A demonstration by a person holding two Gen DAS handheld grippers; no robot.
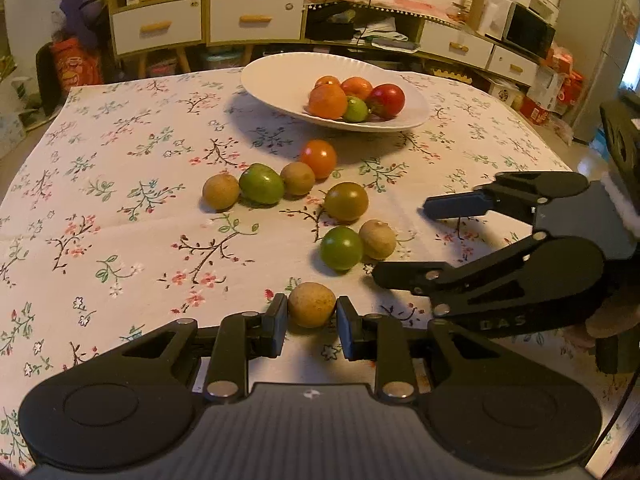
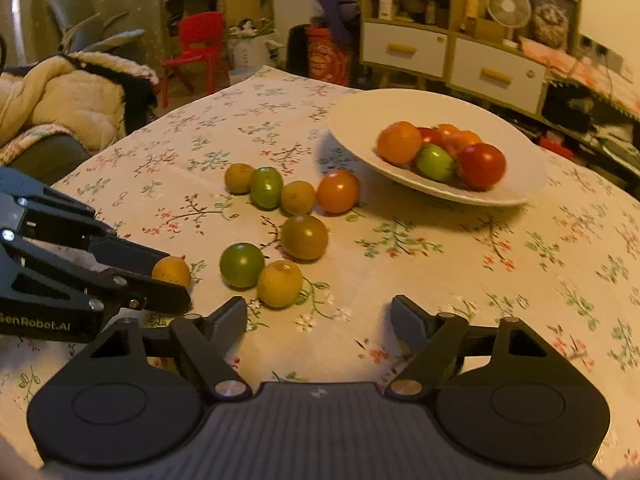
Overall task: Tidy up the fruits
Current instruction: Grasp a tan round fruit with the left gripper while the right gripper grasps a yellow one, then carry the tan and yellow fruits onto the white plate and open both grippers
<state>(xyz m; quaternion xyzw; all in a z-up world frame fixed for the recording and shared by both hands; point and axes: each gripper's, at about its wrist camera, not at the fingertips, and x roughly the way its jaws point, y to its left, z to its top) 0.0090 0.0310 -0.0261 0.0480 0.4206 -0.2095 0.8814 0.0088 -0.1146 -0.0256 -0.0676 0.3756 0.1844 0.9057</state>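
Fruits (image 1: 346, 201) lie loose on a floral tablecloth (image 1: 120, 216) beside a white bowl (image 1: 280, 76).

A tan round fruit (image 1: 311, 310) sits on the worktop (image 1: 120, 208), pinched between the left tongs (image 1: 311, 322). Seven more lie loose beyond it: a green one (image 1: 341, 248) touching a tan one (image 1: 377, 239), an olive-brown one (image 1: 346, 201), then a row of tan (image 1: 220, 191), green (image 1: 261, 183), tan (image 1: 297, 178) and orange (image 1: 318, 158). The white plate (image 1: 272, 80) holds five: three orange, one green, one red
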